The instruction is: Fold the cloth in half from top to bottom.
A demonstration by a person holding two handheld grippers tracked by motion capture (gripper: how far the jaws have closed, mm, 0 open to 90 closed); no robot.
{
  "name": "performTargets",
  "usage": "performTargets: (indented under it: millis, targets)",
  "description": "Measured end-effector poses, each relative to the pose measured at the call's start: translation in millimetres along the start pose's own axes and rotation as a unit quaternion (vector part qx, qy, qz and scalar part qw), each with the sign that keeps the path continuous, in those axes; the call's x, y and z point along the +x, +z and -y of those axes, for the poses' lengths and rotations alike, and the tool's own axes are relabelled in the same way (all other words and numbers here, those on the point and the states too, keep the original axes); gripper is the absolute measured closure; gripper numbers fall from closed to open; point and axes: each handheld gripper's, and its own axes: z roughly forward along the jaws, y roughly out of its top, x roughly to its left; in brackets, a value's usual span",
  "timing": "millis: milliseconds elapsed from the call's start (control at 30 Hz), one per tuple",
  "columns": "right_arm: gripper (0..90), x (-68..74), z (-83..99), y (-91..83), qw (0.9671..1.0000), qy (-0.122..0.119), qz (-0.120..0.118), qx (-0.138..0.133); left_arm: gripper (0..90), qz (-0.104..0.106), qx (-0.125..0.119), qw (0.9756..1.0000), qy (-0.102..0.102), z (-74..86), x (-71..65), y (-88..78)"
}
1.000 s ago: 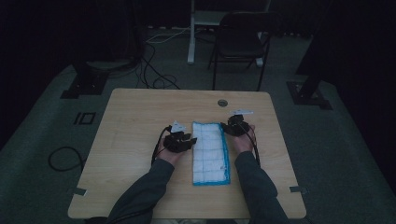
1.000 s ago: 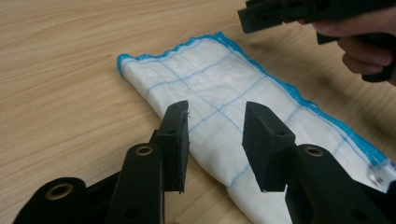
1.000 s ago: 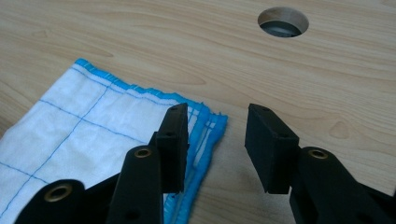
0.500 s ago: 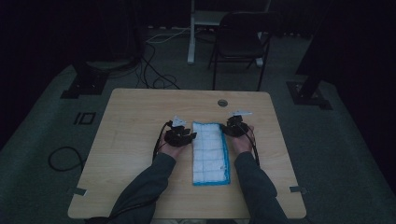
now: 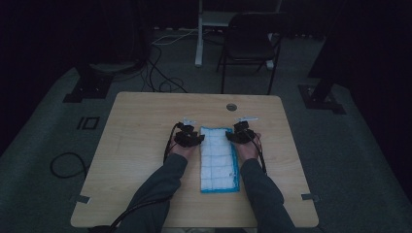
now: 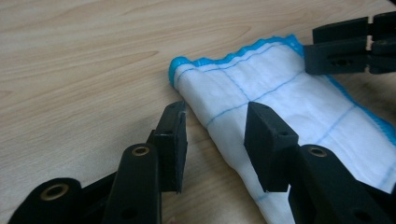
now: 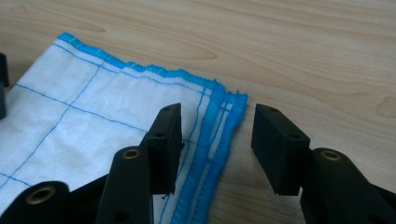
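Both tongs, left (image 6: 212, 140) and right (image 7: 215, 144), just opened; each straddles a far cloth (image 5: 218, 158) corner, gripping nothing. I read this fold as released.

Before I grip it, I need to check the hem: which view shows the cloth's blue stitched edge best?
The right gripper view: the cloth lies close up, its blue edge sharp between the open tool's jaws. The left gripper view shows another corner, part hidden by a jaw. The high view shows the whole cloth, small and dim.
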Motion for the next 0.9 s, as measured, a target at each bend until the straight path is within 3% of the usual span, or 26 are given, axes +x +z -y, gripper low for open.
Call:
performTargets:
  millis: [133, 233, 333, 433, 533, 667, 733, 900]
  targets:
    - [52.6, 2.9, 0.3, 2.0, 0.9999, -0.007, 0.007, 0.003, 59.2, -0.008, 0.011, 0.9999, -0.001, 1.0, 1.0, 6.3]
    - [52.9, 6.4, -0.2, 1.9, 0.9996, -0.023, 0.017, 0.007, 59.1, -0.008, 0.004, 1.0, 0.0, 1.5, 1.5, 7.9]
    - [53.0, 5.2, 0.1, 2.3, 0.9999, -0.009, 0.013, 0.006, 59.1, -0.006, 0.0, 1.0, 0.002, 1.3, 1.3, 9.7]
    - [56.7, 6.5, -0.1, 2.3, 0.9999, -0.011, 0.01, 0.006, 59.5, -0.001, 0.002, 1.0, 0.005, -0.3, 0.5, 11.4]
    - [62.1, 8.1, -0.3, 1.9, 0.9998, -0.014, 0.006, 0.009, 65.3, -0.003, 0.011, 0.9998, 0.017, -3.2, -3.2, 13.9]
    - [71.4, 9.6, -1.1, 1.3, 0.9998, -0.014, 0.0, 0.014, 79.7, 0.001, 0.02, 0.9997, 0.018, -5.5, -5.0, 15.6]
    - [78.9, 9.7, -1.4, 0.8, 0.9998, -0.004, -0.01, 0.019, 83.7, 0.003, 0.033, 0.9992, 0.022, -9.5, -6.4, 17.5]
    - [83.1, 9.0, -1.9, -0.3, 0.9996, -0.004, -0.013, 0.025, 86.2, -0.003, 0.052, 0.9983, 0.025, -16.7, -7.9, 20.3]
